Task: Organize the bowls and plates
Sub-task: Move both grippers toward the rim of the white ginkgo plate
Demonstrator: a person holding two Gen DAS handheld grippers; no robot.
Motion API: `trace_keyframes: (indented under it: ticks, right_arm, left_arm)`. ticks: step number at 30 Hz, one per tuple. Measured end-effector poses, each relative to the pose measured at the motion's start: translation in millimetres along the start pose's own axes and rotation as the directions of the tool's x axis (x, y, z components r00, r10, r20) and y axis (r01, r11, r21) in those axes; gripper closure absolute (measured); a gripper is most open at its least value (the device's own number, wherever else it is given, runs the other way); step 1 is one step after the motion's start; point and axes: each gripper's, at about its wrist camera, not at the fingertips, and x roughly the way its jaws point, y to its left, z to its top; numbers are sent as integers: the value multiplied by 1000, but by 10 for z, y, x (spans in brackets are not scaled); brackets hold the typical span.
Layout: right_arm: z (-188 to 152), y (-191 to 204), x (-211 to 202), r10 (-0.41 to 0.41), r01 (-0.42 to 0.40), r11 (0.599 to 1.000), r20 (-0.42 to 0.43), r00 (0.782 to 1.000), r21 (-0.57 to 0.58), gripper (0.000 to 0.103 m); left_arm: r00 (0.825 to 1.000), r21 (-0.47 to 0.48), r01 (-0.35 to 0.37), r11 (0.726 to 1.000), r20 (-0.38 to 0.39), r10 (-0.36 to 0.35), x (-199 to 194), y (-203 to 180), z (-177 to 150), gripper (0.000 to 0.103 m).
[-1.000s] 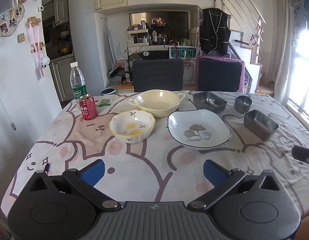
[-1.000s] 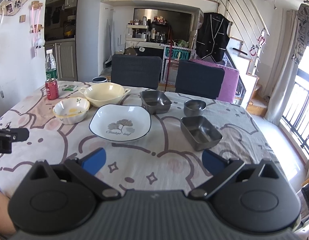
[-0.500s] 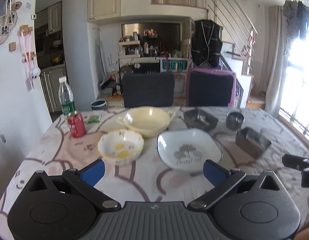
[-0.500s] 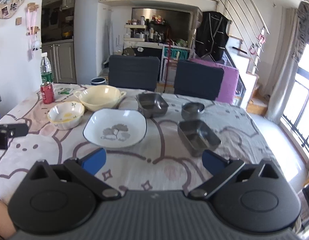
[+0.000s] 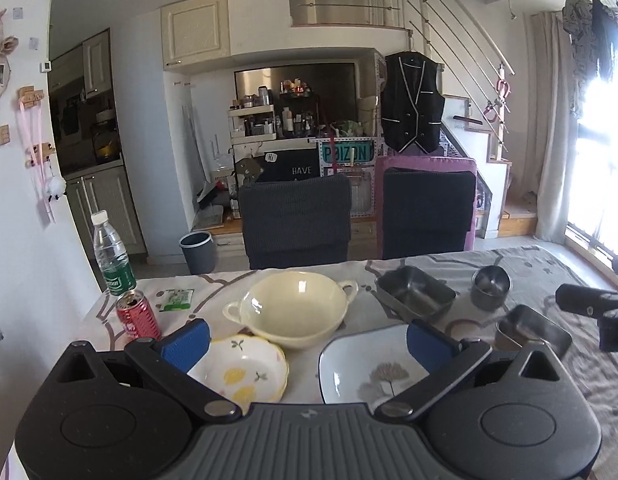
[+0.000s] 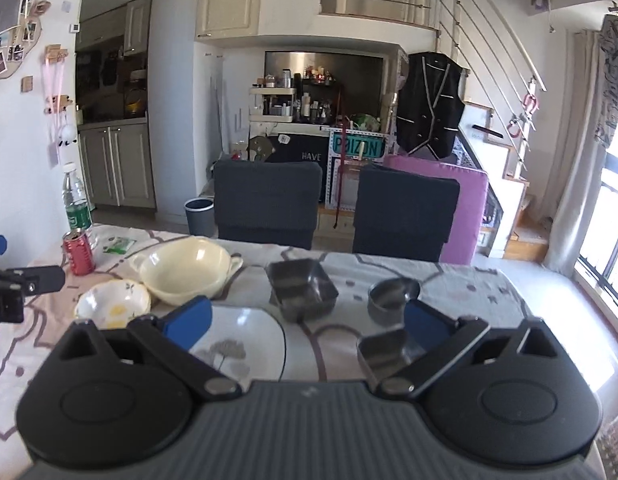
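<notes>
Left wrist view: left gripper [image 5: 307,338] & right gripper [image 6: 307,318], fingers wide apart, empty. Centre-frame, yellow bowl [image 5: 295,308], lemon bowl [image 5: 245,372], plate [image 5: 361,364], steel dishes lie separate on counter [image 5: 589,364]; nothing stacked yet.

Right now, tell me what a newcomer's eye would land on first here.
The cluster of dishes mid-table: a cream bowl at the back, a lemon bowl and a white plate nearer, and three steel containers to their right. A red can stands at the table's left edge. The open left gripper and right gripper hang above, holding nothing.
</notes>
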Motion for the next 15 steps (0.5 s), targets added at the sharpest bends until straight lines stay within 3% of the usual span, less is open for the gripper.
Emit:
trace_keyframes:
  ticks: [11, 15]
  right_arm:
    - [138, -119, 1169, -19, 26, 997, -88, 996, 77, 0]
    - [20, -106, 1555, -29, 44, 994, -147, 989, 100, 0]
  left_arm:
    - [993, 31, 1, 1000, -114, 2, 895, 47, -36, 0]
    - [984, -13, 27, 1000, -175, -28, 1222, 130, -133, 0]
